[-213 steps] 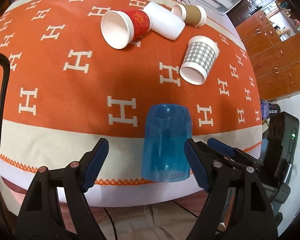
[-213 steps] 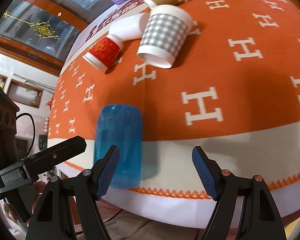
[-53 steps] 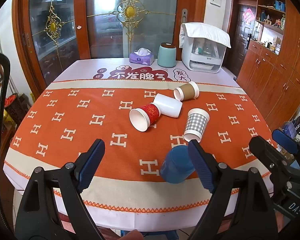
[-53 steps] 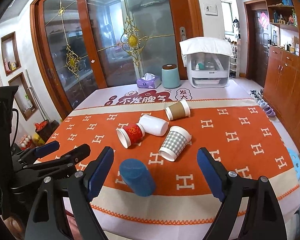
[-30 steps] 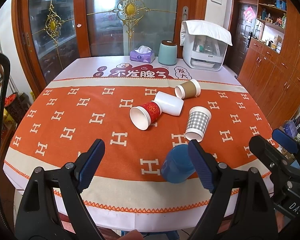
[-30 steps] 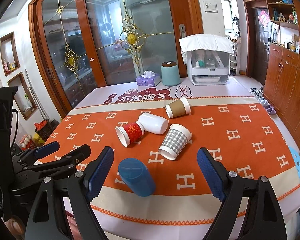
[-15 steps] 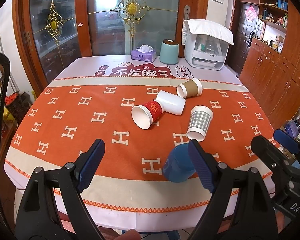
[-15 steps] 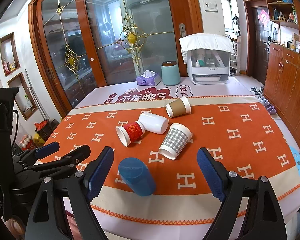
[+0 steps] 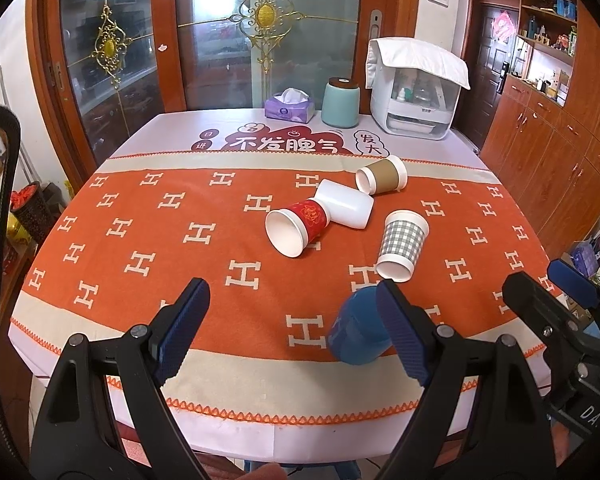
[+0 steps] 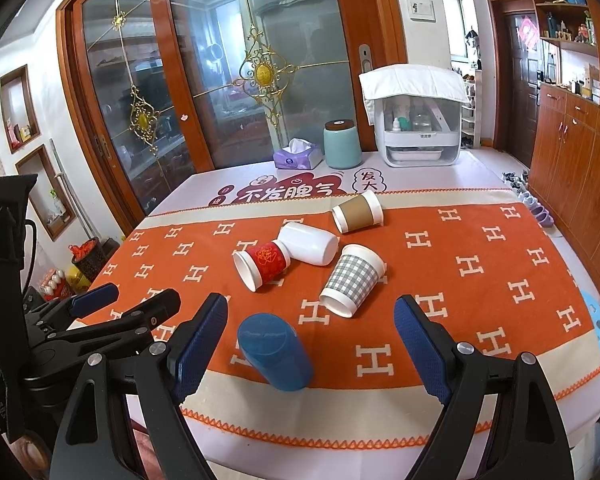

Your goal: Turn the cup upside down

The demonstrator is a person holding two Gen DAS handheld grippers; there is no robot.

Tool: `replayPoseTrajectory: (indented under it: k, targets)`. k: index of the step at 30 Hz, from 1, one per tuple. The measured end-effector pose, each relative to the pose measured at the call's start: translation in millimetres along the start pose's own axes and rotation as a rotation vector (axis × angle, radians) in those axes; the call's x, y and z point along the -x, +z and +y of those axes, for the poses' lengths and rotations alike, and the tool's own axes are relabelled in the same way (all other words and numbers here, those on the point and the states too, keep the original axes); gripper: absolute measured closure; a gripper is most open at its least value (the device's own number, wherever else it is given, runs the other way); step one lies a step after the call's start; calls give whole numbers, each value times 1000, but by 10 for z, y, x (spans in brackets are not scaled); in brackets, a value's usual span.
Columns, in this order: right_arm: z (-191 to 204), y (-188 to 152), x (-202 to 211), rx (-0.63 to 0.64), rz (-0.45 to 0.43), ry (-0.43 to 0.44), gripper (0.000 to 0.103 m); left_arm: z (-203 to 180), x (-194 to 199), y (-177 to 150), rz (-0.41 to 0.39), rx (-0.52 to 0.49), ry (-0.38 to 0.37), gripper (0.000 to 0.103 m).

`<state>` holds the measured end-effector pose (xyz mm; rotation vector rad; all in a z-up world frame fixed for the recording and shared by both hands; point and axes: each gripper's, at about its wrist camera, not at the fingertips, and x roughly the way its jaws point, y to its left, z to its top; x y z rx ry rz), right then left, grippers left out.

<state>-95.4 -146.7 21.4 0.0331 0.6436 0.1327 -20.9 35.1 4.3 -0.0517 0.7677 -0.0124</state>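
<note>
The translucent blue plastic cup (image 10: 275,357) is seen upside down near the table's front edge. Both the left gripper (image 9: 292,334) and right gripper (image 10: 312,346) are held spread, empty; the flip is judged complete, withdrawal remaining.

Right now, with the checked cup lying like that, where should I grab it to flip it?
Grip the checked cup across its mid wall, lowering the open right gripper from above, fingers on either flank. It lies on its side, mouth toward the near edge of the table, leaving both curved flanks free.
</note>
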Motion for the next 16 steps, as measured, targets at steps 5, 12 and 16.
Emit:
replayPoseTrajectory:
  k: [5, 12, 16]
  targets:
    - [2, 0, 0, 0, 0, 1, 17, -21, -4, 17, 1, -1, 0, 20]
    - [29, -32, -31, -3, 4, 2, 17, 33, -3, -8, 4, 0, 1, 20]
    - [24, -26, -29, -3, 5, 1, 17, 56, -8, -14, 4, 0, 1, 20]
